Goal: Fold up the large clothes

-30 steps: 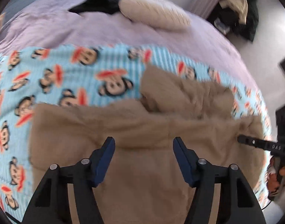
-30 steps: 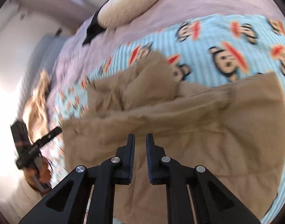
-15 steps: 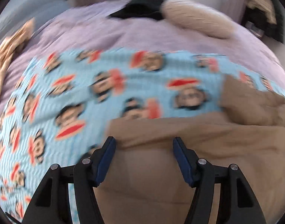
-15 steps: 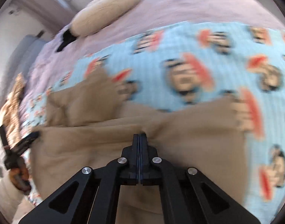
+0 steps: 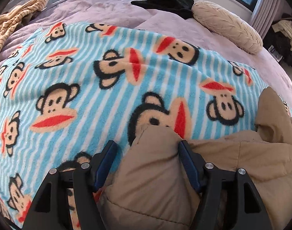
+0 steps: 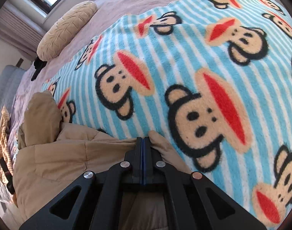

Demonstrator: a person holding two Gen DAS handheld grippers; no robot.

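Note:
A tan quilted jacket (image 5: 241, 163) lies on a blue striped monkey-print blanket (image 5: 88, 76). Its far left corner sticks up between the jaws of my left gripper (image 5: 148, 149), which are opening. The right pad (image 5: 186, 159) touches the fabric, while the left pad (image 5: 105, 159) stands off it. In the right wrist view my right gripper (image 6: 143, 140) is shut on the far edge of the jacket (image 6: 59, 163), with cloth bunched on both sides of the pads. A fold of the jacket rises at the left, and the blanket (image 6: 184, 57) fills the rest.
A lilac bedspread (image 5: 107, 3) lies under the blanket. On it are a beige pillow (image 5: 226, 25), a black garment (image 5: 165, 2) and a striped tan cloth (image 5: 12, 19). Dark clothes (image 5: 283, 38) are piled beyond the bed at the right. The pillow (image 6: 67, 28) shows top left in the right wrist view.
Both grippers have come down to the jacket's far edge. The right jaws have closed on that edge. The left gripper slid to the jacket's left corner.

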